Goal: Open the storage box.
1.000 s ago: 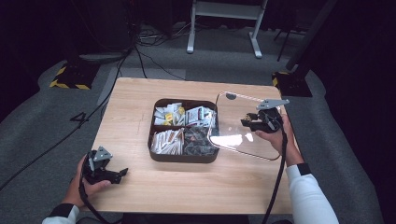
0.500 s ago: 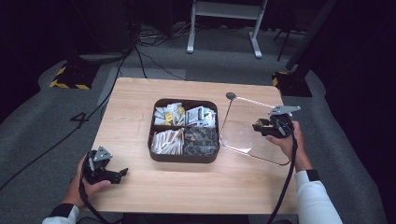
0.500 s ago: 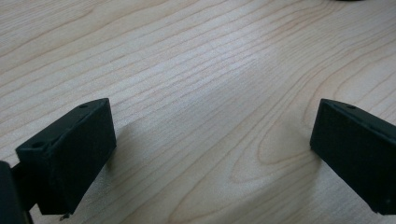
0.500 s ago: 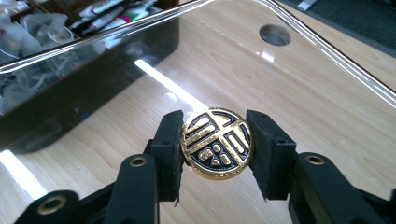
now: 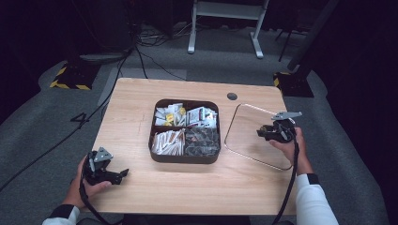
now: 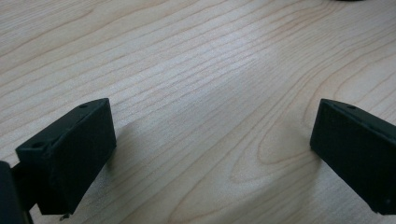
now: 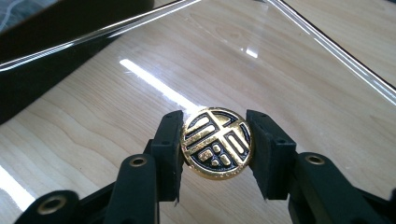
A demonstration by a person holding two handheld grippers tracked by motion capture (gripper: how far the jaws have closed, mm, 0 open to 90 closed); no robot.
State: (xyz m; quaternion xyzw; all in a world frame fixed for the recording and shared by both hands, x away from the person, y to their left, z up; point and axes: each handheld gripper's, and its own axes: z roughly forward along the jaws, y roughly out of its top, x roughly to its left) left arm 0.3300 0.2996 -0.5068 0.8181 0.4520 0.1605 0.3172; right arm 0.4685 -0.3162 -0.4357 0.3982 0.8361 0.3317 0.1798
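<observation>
Pale wood-grain tabletop (image 5: 141, 103) carries everything; at its middle sits a dark four-compartment tray (image 5: 186, 158) packed with sachets; just right of the tray lies a clear glass lid (image 5: 248, 136), flat on the wood, its near edge almost at the tabletop's right side; on the lid's right part stands a round gold-and-black knob (image 7: 216, 142), and the right gripper (image 5: 270, 132) is clamped on that knob, one jaw pressed to each side of it, coming in from the lid's right edge; the left gripper (image 5: 115, 176) rests low at the tabletop's near left corner, well apart from the tray, jaws spread wide over bare wood.
</observation>
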